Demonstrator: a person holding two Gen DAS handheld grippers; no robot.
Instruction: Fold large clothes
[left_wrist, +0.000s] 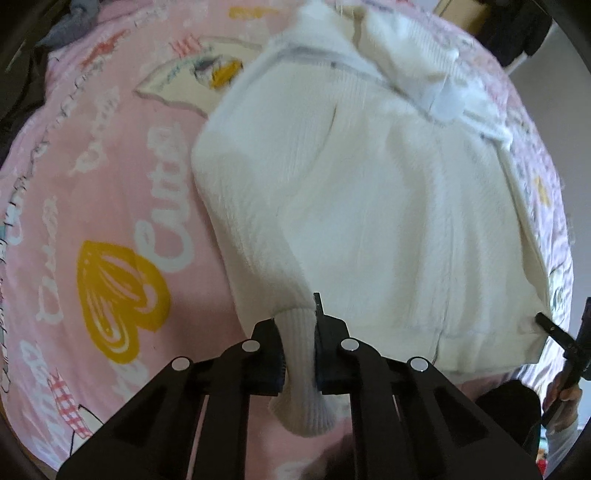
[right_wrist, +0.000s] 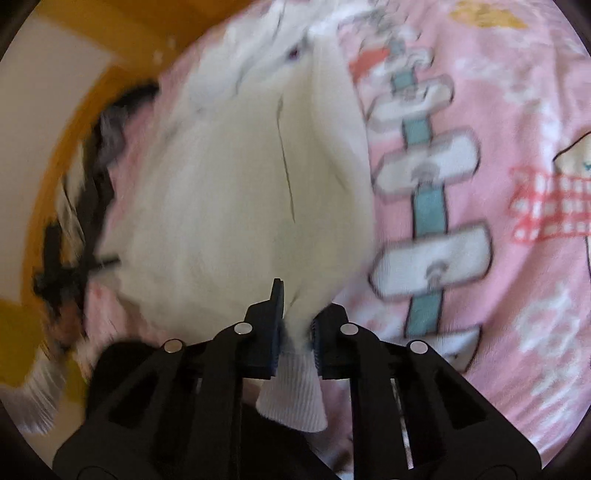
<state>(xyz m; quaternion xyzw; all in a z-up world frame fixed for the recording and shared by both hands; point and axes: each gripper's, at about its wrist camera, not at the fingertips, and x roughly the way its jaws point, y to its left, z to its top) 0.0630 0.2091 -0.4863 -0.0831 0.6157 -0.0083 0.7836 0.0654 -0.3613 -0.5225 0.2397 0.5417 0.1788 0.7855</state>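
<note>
pink bedding printed with yellow hearts, white lettering and cartoon signposts covers the whole surface under both cameras. a white knitted sweater lies spread on it, body flat, its hood or collar bunched at the far end. in the left wrist view the left gripper is clamped on a ribbed cuff of one sleeve, the cuff hanging out below the black pads while the sleeve runs up from the jaws toward the sweater's body. the right gripper likewise pinches the other ribbed cuff, with white fabric fanning out from the jaws across the bed. that view is smeared, so the dark shapes at its left edge, perhaps other clothes against an orange-yellow wall, cannot be made out. at the right edge of the left wrist view, a hand grips the black handle of the other tool, close to the sweater's hem corner.
</note>
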